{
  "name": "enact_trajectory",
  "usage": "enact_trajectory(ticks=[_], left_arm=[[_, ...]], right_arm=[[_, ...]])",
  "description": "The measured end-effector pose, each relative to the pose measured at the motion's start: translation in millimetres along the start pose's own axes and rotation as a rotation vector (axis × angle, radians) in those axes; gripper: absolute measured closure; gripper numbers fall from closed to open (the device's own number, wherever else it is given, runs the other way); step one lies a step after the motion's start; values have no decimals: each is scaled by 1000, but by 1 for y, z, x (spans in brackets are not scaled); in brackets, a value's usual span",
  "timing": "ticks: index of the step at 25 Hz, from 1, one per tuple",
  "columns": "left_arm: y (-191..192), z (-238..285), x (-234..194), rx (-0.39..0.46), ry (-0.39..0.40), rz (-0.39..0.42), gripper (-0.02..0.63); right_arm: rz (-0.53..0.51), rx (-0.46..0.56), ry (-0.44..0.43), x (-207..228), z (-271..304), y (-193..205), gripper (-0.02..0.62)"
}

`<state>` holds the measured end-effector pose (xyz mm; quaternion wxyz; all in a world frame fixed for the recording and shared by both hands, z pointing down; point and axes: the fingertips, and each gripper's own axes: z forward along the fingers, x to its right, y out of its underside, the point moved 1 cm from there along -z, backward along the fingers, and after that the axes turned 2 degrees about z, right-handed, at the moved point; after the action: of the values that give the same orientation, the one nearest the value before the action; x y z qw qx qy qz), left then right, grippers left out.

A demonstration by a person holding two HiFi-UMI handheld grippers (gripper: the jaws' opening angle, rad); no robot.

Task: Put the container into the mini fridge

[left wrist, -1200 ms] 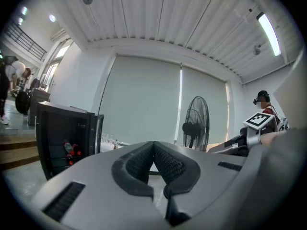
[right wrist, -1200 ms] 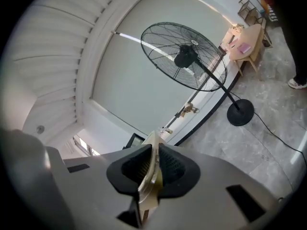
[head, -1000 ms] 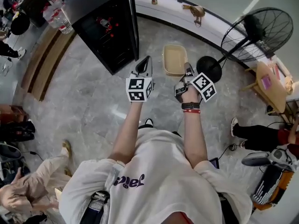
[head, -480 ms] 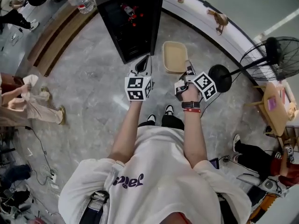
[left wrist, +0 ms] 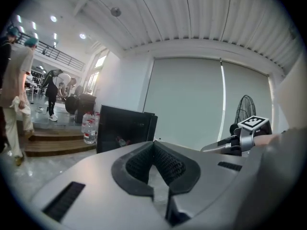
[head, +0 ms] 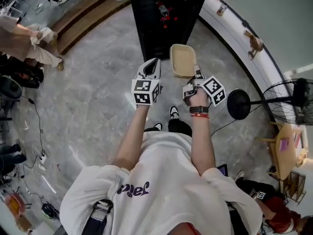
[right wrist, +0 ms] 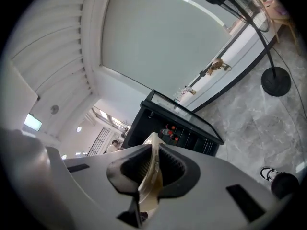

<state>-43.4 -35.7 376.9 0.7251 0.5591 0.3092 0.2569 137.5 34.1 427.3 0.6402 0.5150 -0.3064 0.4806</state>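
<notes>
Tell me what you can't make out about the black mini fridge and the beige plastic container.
Black mini fridge: top cut off by head view's upper edge; red items inside too small to identify.
Beige plastic container: near rim hidden under the right gripper, head view.

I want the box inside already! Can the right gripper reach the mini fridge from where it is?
Probably not yet. The right gripper, holding the container, looks some floor short of the mini fridge. Nothing stands between them, so a step closer should do.
</notes>
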Motion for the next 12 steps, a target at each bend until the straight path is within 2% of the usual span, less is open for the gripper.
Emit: enact_trajectory(ticks=[4, 12], left_arm=[[-2, 18, -7, -10, -61, -46, 588], [2, 71, -7, -36, -154, -40, 588]], right_arm=[[-13, -87, -13, -1, 36, -7, 540], [-46, -187, -51, 0, 101, -34, 539]])
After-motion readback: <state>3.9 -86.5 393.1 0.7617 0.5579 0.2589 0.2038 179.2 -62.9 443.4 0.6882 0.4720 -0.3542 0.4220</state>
